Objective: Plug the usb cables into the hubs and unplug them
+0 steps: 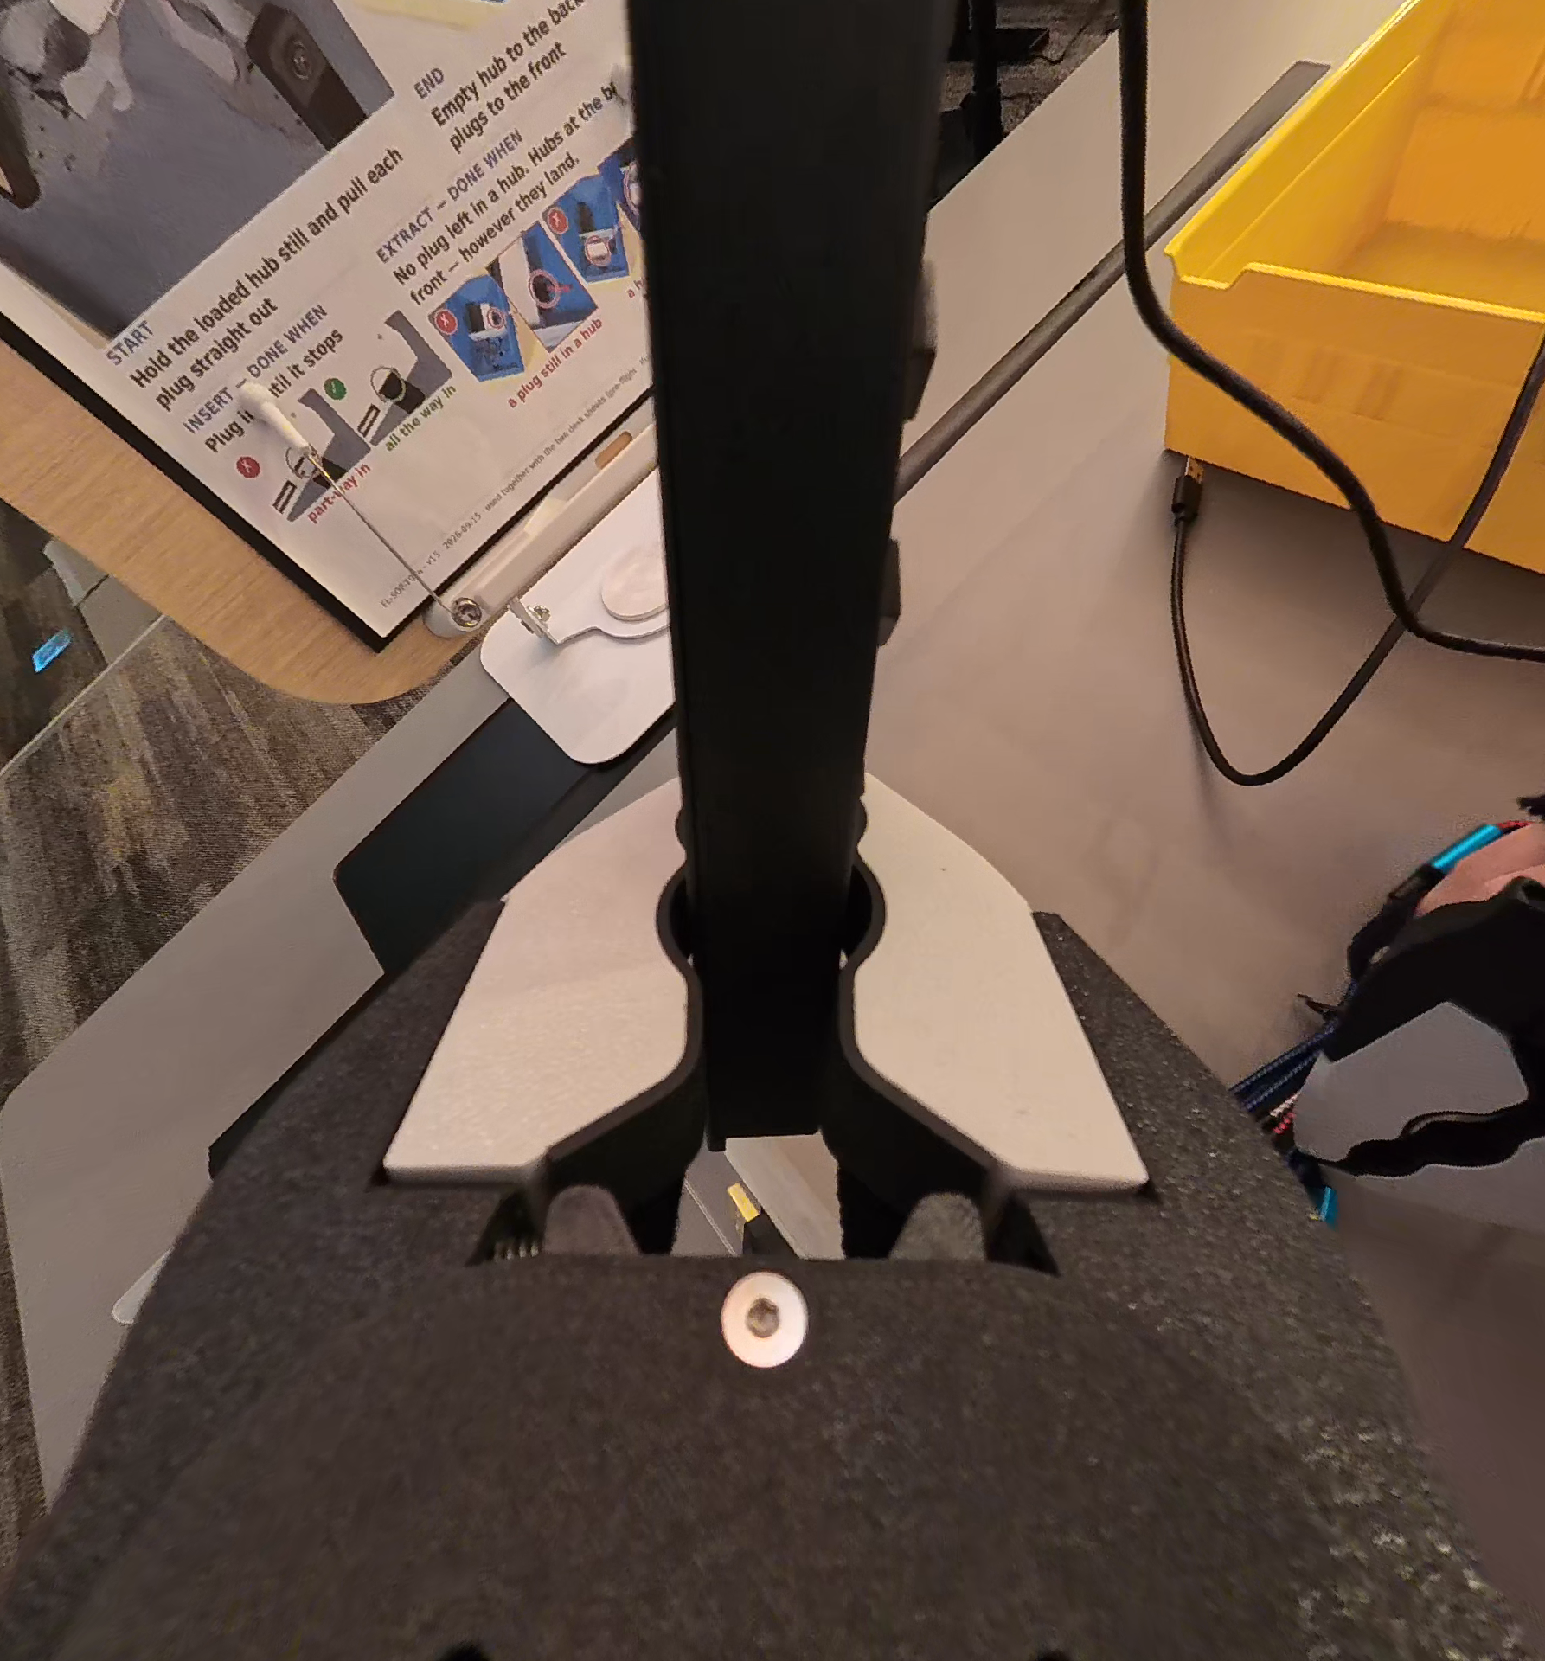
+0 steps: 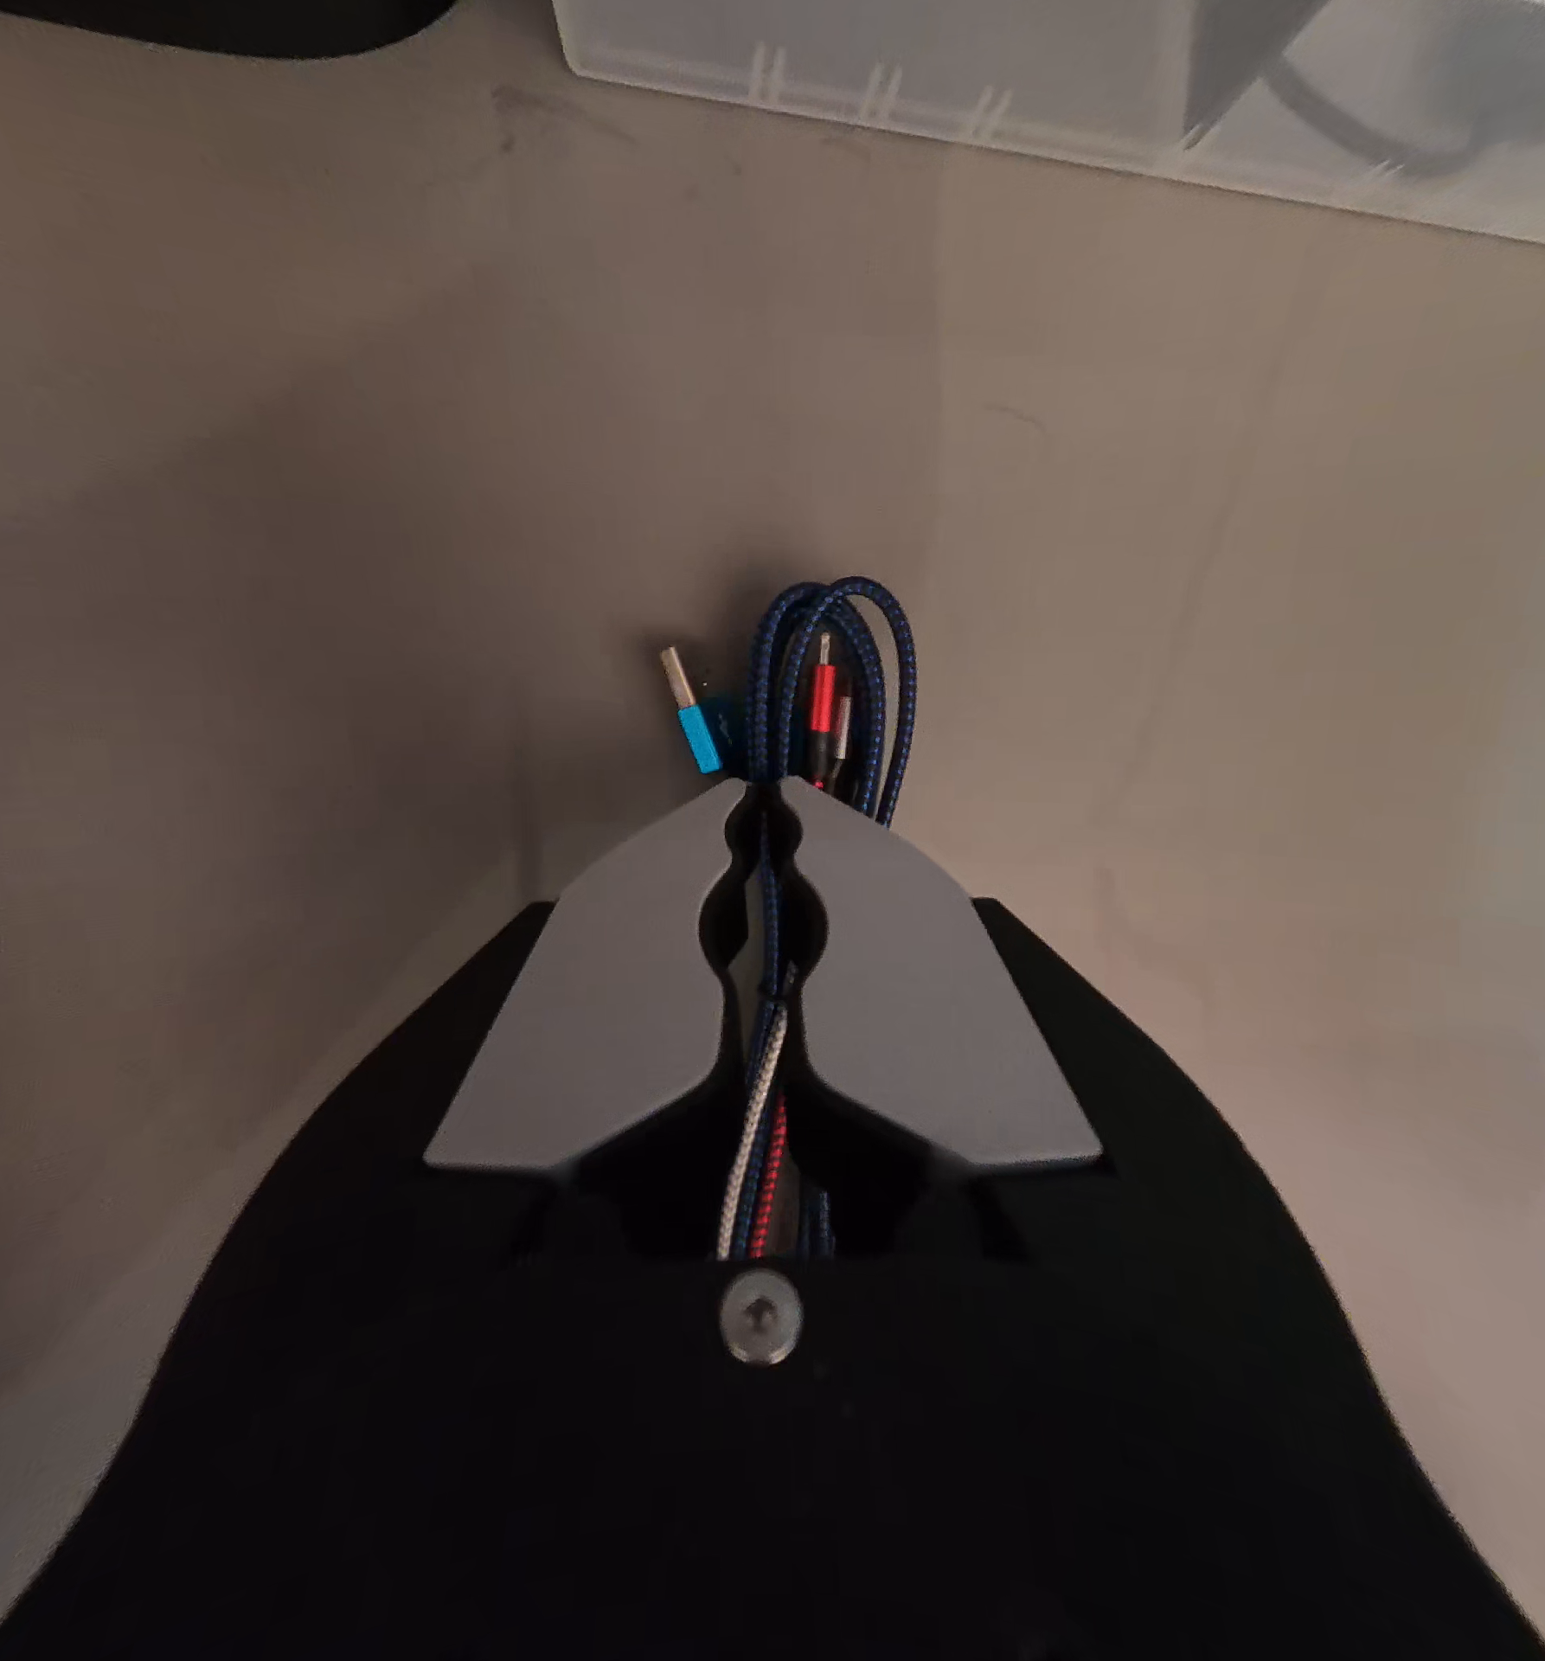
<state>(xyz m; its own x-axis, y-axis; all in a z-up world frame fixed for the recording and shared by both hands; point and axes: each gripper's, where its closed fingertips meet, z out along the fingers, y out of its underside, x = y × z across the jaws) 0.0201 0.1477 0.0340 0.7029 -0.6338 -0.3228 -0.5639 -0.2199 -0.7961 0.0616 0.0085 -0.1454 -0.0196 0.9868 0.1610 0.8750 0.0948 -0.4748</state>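
Observation:
My left gripper (image 1: 773, 809) is shut on a long black hub (image 1: 769, 449), which stands up between the fingers and runs out of the top of the view. A black cable (image 1: 1151, 297) hangs beside it, loops over the grey table and ends in a free USB plug (image 1: 1189, 490). My right gripper (image 2: 762, 791) is shut on a bundle of braided cables (image 2: 827, 683), blue, white and red. A blue USB plug (image 2: 695, 728) and red plugs (image 2: 823, 688) stick out past the fingertips. The right gripper (image 1: 1344, 1141) also shows at the right edge of the left wrist view, held by a hand.
A yellow bin (image 1: 1380, 297) stands at the right on the table, with the black cable running over its rim. An instruction sheet (image 1: 319, 297) leans on a stand at the left, over a wooden board. A clear plastic bin (image 2: 1021, 99) lies ahead of the right gripper. The gap from one gripper's tips to the other's is roughly 25 cm. It is some 30 cm from my right tips to the free USB plug (image 1: 1189, 490).

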